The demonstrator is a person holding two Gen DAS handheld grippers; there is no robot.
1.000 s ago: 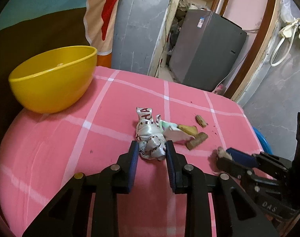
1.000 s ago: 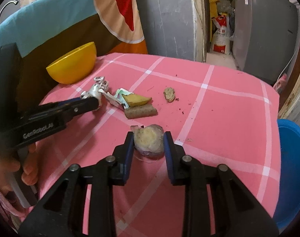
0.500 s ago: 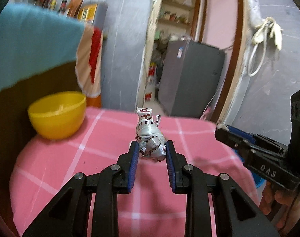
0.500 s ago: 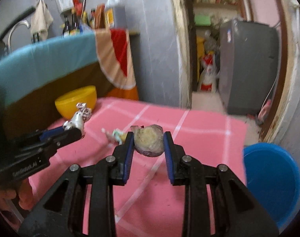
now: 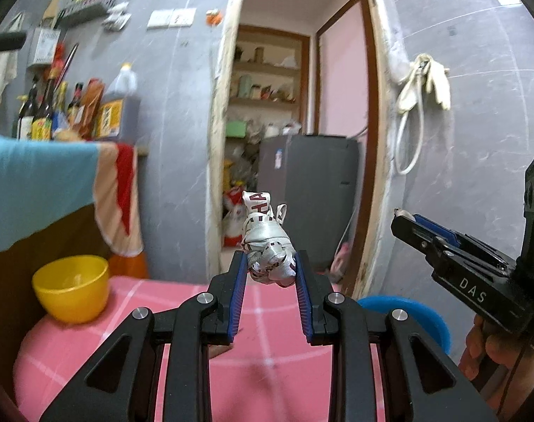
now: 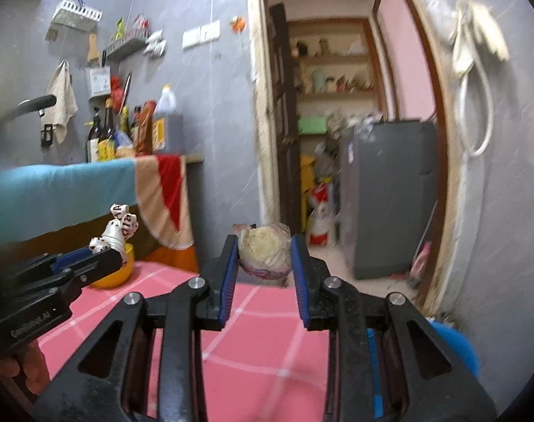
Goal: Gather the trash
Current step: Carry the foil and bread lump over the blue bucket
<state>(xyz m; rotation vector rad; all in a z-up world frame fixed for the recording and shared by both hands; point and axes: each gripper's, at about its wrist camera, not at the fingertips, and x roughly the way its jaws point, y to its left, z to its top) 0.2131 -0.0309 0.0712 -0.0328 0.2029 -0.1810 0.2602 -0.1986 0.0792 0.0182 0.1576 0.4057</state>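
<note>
the left gripper (image 5: 269,270) pinches a crumpled wrapper (image 5: 267,246) and the right gripper (image 6: 264,255) pinches a round vegetable scrap (image 6: 265,250), both above the pink table (image 5: 101,344). the round scrap may slip out before reaching the blue bin (image 5: 418,313), since only its sides are pressed.

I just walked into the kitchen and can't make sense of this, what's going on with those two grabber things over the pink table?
A person is clearing trash with a handheld gripper in each hand. The left gripper is clamped on a crumpled white ribbon, and the right gripper is clamped on a round, pale food scrap with purple skin. Both pieces are held up in the air above the pink checked table. A yellow bowl sits at the table's far left, and a blue bin stands beside the table on the right.
</note>
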